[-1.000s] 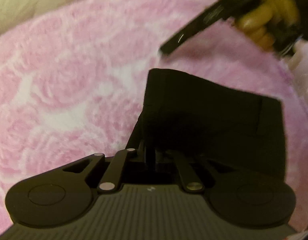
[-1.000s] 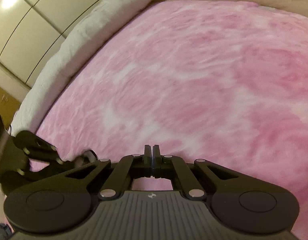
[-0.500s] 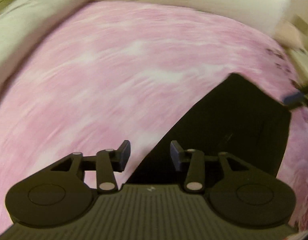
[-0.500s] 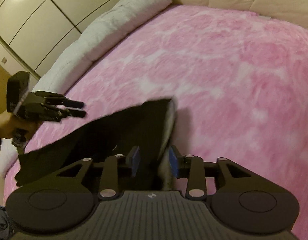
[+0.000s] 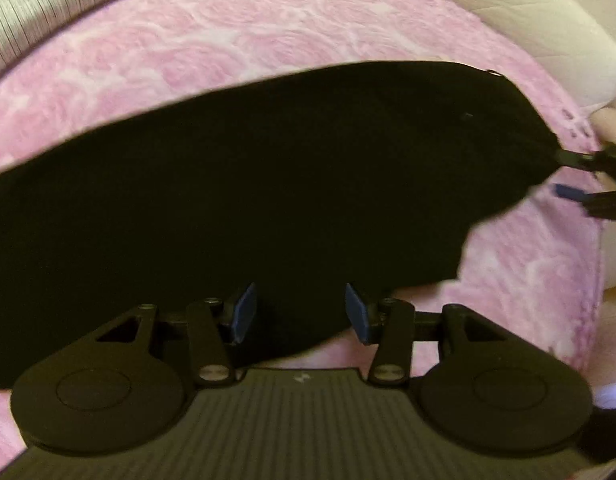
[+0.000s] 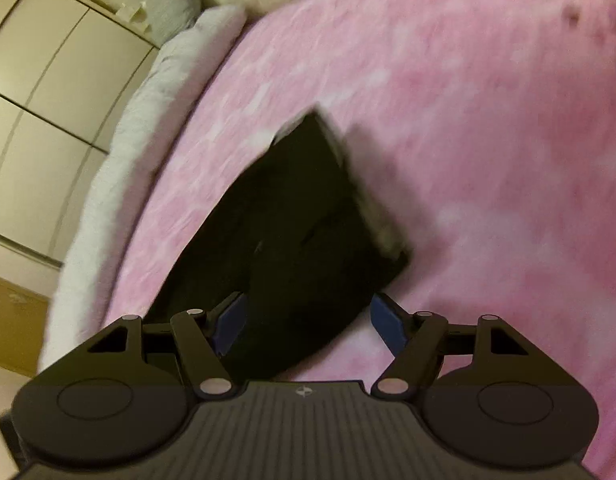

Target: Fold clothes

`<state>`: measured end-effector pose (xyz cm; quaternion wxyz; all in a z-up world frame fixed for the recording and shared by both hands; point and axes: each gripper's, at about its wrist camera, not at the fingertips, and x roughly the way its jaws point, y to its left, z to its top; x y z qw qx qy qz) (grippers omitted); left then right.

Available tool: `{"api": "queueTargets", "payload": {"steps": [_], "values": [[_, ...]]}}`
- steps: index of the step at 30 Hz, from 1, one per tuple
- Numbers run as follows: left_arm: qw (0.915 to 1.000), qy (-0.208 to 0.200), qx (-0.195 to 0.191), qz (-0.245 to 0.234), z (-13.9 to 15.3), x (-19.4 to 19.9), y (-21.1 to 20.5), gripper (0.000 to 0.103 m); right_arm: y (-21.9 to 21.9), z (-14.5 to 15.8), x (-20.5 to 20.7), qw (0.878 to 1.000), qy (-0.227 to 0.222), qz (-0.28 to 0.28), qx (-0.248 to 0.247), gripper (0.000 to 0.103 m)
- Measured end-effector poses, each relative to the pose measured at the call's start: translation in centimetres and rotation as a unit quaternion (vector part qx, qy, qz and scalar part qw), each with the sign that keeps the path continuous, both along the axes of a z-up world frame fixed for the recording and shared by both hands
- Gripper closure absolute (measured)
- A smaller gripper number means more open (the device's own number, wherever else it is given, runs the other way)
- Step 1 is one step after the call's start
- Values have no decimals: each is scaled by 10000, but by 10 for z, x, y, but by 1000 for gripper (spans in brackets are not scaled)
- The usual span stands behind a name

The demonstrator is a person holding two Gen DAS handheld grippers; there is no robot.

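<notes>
Left wrist view: the black cloth lies on the pink blanket (both grippers just let go, jaws wide apart).

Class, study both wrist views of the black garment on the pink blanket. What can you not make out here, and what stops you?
- What kind of clothing the black garment is: left wrist view, too dark, and the picture's left edge cuts it off.
- Its near edge: right wrist view, hidden behind the right tongs.
- Its far hem: right wrist view, motion blur.
</notes>
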<state>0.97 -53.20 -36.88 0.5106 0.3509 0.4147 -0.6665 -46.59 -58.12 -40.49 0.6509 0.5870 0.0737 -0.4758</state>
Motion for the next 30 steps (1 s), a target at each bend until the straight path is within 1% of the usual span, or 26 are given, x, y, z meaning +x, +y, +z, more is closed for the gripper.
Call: {"api": "queueTargets", "payload": {"steps": [2, 4, 6, 7, 8, 9, 10, 11, 13, 15, 18, 19, 21, 23, 24, 25, 26, 27, 28, 29, 30], "values": [[9999, 97, -32, -60, -1, -7, 8, 59, -1, -20, 11, 9996, -258, -136, 35, 31], [9998, 139, -60, -157, 0, -12, 13, 59, -2, -43, 16, 9975, -494, -507, 87, 31], [9995, 132, -79, -282, 2, -16, 16, 58, -2, -56, 20, 9935, -711, -890, -78, 30], [9994, 113, -77, -327, 2, -17, 17, 58, -2, -60, 23, 9916, -764, -1031, -166, 33], [9993, 88, -69, -365, 3, -18, 18, 58, -6, -63, 23, 9909, -775, -1091, -169, 41], [9993, 72, -73, -373, 5, -19, 17, 58, -11, -66, 21, 9904, -802, -1119, -96, 70], [9993, 60, -83, -367, 7, -19, 17, 58, -16, -68, 16, 9900, -835, -1136, 10, 82], [9992, 48, -105, -382, 11, -21, 15, 58, -24, -64, 10, 9913, -808, -1034, 70, 86], [9987, 18, -191, -462, 19, -28, 11, 58, -44, -45, -1, 9965, -599, -581, -6, 92], [9976, 2, -324, -612, 25, -37, 5, 58, -76, -27, -19, 9988, -302, -372, -40, 94], [9963, -74, -453, -733, 23, -51, -6, 58, -131, -2, -52, 9996, 193, -193, -68, 94], [9963, -91, -464, -716, 20, -54, -9, 58, -150, 2, -63, 9993, 349, -158, -36, 93], [9966, -158, -469, -663, 13, -62, -12, 58, -177, -2, -75, 9984, 562, 2, -17, 92], [9955, -336, -499, -726, 10, -72, -9, 57, -186, -5, -68, 9957, 847, 358, -126, 86], [9935, -530, -529, -857, 8, -80, -6, 53, -186, -5, -65, 9939, 977, 476, -188, 81], [9904, -737, -553, -1030, 6, -87, -5, 48, -178, -2, -62, 9925, 1075, 490, -299, 79], [9855, -969, -576, -1265, 3, -96, -4, 46, -167, 2, -59, 9907, 1187, 471, -460, 77], [9794, -1192, -587, -1521, 0, -105, 1, 46, -157, 7, -53, 9887, 1310, 418, -596, 67], [9751, -1275, -581, -1719, -3, -109, 5, 46, -145, 12, -46, 9865, 1444, 319, -697, 52], [9738, -1245, -596, -1808, -4, -106, 7, 46, -129, 16, -41, 9848, 1546, 254, -752, 46], [9737, -1216, -652, -1811, -2, -100, 8, 45, -112, 20, -35, 9837, 1613, 235, -759, 44]]}}
